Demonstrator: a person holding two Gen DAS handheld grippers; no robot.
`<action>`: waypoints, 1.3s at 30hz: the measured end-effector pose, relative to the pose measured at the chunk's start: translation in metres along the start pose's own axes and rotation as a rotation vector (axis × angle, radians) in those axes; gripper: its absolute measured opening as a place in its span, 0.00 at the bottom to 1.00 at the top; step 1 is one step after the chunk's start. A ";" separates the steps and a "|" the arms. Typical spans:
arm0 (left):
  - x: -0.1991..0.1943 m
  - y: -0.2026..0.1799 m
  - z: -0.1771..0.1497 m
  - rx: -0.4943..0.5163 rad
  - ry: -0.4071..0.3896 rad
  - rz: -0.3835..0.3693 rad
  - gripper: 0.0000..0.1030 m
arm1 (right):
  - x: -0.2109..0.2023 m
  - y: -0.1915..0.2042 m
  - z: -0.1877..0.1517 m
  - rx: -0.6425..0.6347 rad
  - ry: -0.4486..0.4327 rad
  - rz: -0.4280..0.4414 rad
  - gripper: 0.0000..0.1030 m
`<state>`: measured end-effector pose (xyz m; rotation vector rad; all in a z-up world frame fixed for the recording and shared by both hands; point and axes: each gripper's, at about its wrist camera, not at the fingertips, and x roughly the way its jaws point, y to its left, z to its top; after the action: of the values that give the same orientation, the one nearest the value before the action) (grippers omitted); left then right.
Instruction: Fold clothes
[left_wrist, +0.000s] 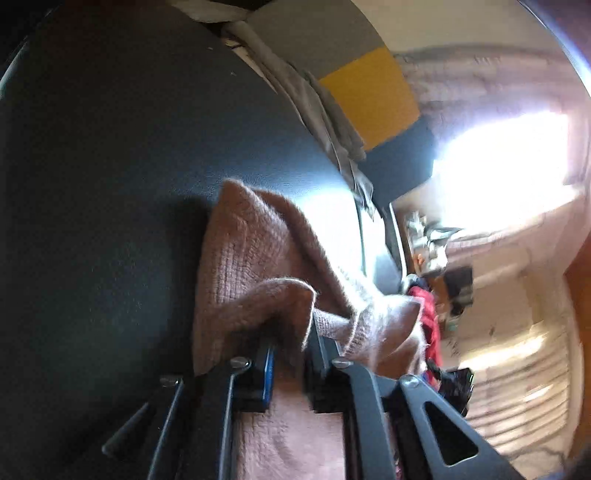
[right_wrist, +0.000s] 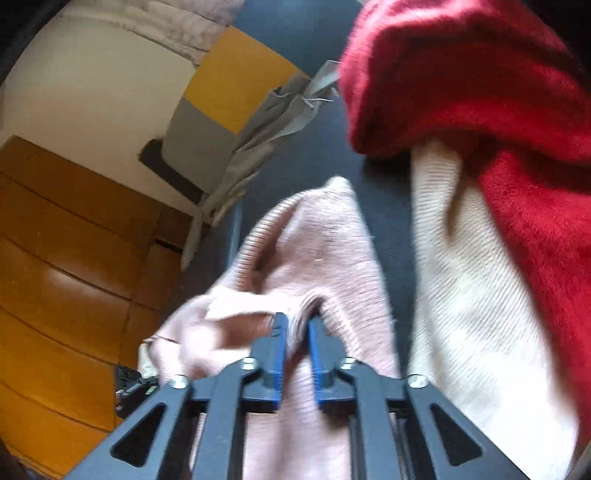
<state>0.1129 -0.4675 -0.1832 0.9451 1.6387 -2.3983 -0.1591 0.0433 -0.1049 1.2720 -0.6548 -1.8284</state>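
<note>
A pink knit sweater hangs bunched over the dark table. My left gripper is shut on a fold of it, with cloth draped over the fingertips. In the right wrist view my right gripper is shut on another edge of the same pink sweater, held above the dark table. The blue pads pinch the knit between them.
A red sweater and a cream knit garment lie at the right of the right wrist view. Grey cloth lies at the table's far edge. Wooden drawers stand at the left. A bright window glares.
</note>
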 end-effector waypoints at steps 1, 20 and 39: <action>-0.002 0.000 0.003 -0.019 -0.011 -0.021 0.20 | -0.003 0.007 -0.001 -0.004 -0.007 0.026 0.44; 0.025 -0.043 0.023 -0.005 -0.049 -0.132 0.34 | 0.070 0.058 0.034 0.015 0.068 0.234 0.69; 0.019 -0.062 0.005 0.419 -0.141 0.436 0.45 | 0.051 0.071 0.025 -0.458 0.062 -0.465 0.52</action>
<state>0.0705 -0.4407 -0.1420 1.0269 0.7875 -2.4532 -0.1690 -0.0387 -0.0678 1.2189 0.1159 -2.1353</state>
